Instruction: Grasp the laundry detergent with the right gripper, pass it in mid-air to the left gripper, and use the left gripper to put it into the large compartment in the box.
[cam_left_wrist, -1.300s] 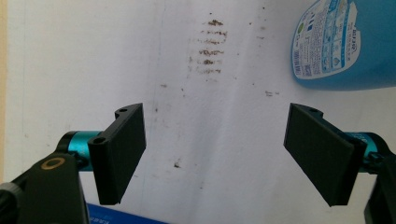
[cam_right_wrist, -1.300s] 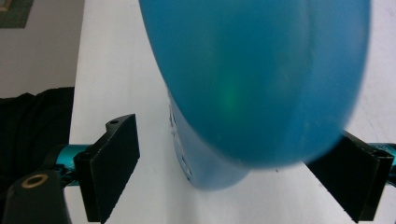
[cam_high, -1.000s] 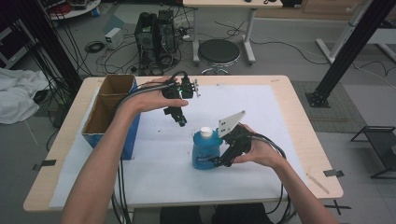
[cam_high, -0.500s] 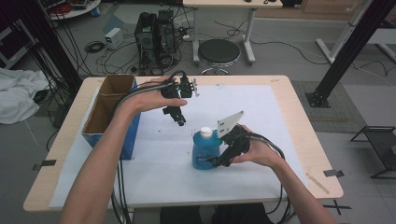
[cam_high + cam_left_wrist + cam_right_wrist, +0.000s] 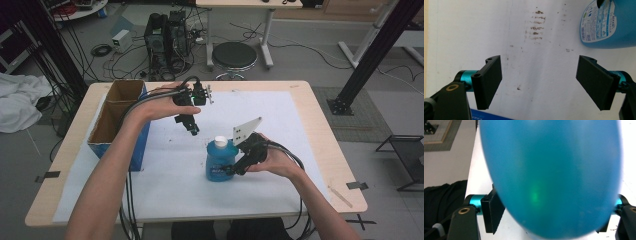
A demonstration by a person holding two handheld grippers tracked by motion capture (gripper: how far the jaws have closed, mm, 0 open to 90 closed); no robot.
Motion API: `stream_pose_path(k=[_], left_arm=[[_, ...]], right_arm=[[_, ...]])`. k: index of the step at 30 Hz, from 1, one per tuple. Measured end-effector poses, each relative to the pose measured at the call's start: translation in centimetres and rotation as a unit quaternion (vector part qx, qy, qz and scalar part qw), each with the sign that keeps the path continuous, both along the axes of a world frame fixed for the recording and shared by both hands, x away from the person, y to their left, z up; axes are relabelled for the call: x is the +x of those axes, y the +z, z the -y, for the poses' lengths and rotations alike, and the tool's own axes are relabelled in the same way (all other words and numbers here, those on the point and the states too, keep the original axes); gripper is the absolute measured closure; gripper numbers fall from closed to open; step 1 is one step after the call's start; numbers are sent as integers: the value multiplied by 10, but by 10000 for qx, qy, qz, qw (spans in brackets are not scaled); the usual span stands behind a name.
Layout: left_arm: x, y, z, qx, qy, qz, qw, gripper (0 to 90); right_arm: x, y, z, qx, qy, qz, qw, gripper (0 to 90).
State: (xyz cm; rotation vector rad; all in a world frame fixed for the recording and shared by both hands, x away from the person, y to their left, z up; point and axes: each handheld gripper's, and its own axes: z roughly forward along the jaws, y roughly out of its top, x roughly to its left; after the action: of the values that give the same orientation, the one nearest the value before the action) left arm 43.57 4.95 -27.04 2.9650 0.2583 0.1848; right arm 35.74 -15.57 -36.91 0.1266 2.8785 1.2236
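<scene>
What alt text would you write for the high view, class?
A person's right tongs clasp a blue bottle with a white cap, standing on a white-covered table. The left tongs hover open above the table, with a cardboard box at its left edge.

A wooden worktop (image 5: pixel 320 150) under a white sheet (image 5: pixel 280 130) stands on grey floor (image 5: pixel 310 60). Beyond it — a round black stool (image 5: pixel 234 54), computer towers (image 5: pixel 167 31) amid tangled cables, a second desk's legs (image 5: pixel 267 35) — and black frame struts (image 5: pixel 372 52) at right.
</scene>
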Motion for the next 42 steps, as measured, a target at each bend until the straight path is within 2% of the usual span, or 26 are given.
stream_pose_path(k=[2,5,7,12,15,22,23,26,27,28,31,35,38,42], left_arm=[[0,0,0,-4,11,-1,10000,211],[-1,0,1,-15,14,-4,10000,210],[-1,0,1,-12,3,-4,10000,211],[-2,-1,-1,-50,22,1,10000,211],[-2,-1,-2,-56,11,0,10000,210],[-4,-3,-4,-73,40,-8,10000,211],[-4,-3,-5,-64,34,-12,10000,211],[-4,-3,-5,-70,33,0,10000,211],[-4,-3,-5,-75,35,3,10000,211],[-4,-3,-5,-70,30,4,10000,210],[-5,-3,-5,-97,34,-11,9999,211],[-6,-2,-4,-94,23,17,10000,211],[-7,-1,-3,-98,-5,40,9999,211],[-8,0,-4,-105,13,56,9999,211]], right_arm=[[1,-1,-1,-81,21,88,9999,255],[1,-2,-2,-64,15,125,9999,266],[1,-2,-3,-34,-36,59,10000,273],[2,-4,-3,-56,43,104,9999,312],[1,-4,-4,-22,-19,65,10000,319],[2,-7,-7,-63,175,110,9998,369],[1,-7,-8,-45,111,38,9999,378],[2,-8,-9,-59,180,122,9997,385],[1,-8,-9,-15,167,62,9998,389],[3,-8,-8,-39,212,98,9997,395],[3,-8,-6,49,224,-97,9997,427],[3,-8,-5,62,217,-117,9997,433],[5,-8,-4,59,290,-22,9996,436],[5,-8,-4,78,295,-28,9995,439]])
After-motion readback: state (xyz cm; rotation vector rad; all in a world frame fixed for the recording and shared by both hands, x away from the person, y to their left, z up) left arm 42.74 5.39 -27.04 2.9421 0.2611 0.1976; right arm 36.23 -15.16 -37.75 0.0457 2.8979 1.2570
